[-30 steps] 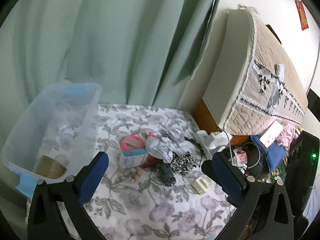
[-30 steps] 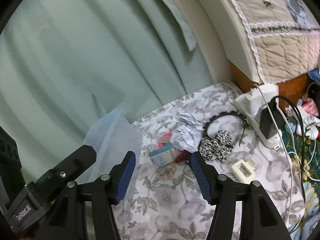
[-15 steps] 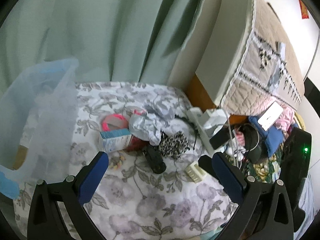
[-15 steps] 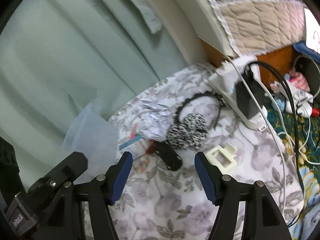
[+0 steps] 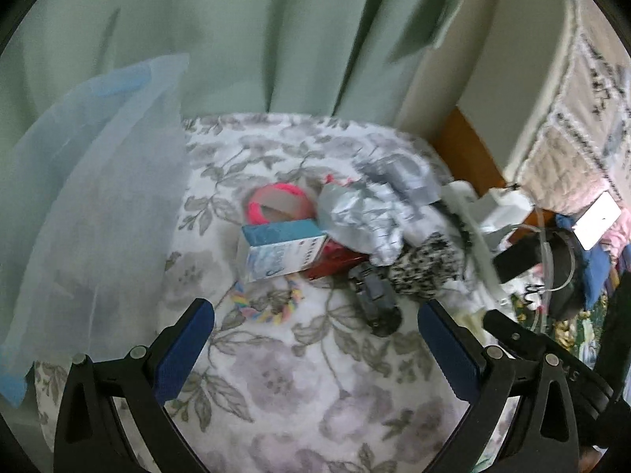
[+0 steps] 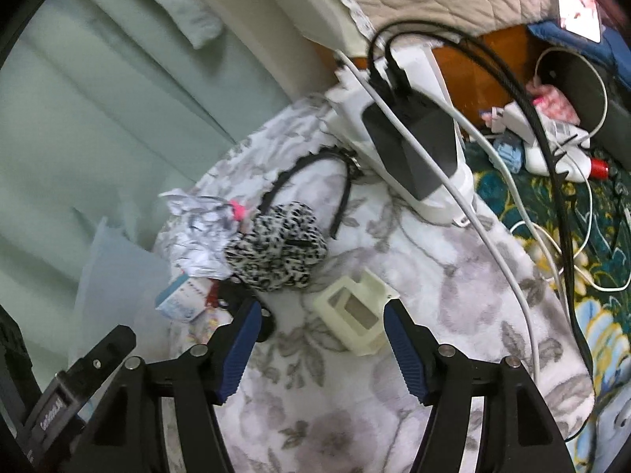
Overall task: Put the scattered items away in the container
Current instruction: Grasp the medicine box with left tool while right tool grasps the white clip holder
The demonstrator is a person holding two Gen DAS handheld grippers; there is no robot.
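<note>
Both grippers hang low over a floral-covered counter (image 5: 315,374), angled down at a clutter of small items. The left gripper (image 5: 315,349) has its blue fingers spread wide and holds nothing — a dark clip (image 5: 374,299) and pastel braided band (image 5: 272,307) lie just ahead. The right gripper (image 6: 321,345), fingers also spread, brackets a cream hair claw (image 6: 355,321). The translucent container (image 5: 90,205) stands at the left, beside a blue-white box (image 5: 282,254).

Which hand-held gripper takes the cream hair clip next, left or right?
Right. The right hand-held gripper is open with the cream hair clip almost between its fingers. The left hand-held gripper, also open, faces bare floral cloth, nearer the pastel hair tie.
</note>
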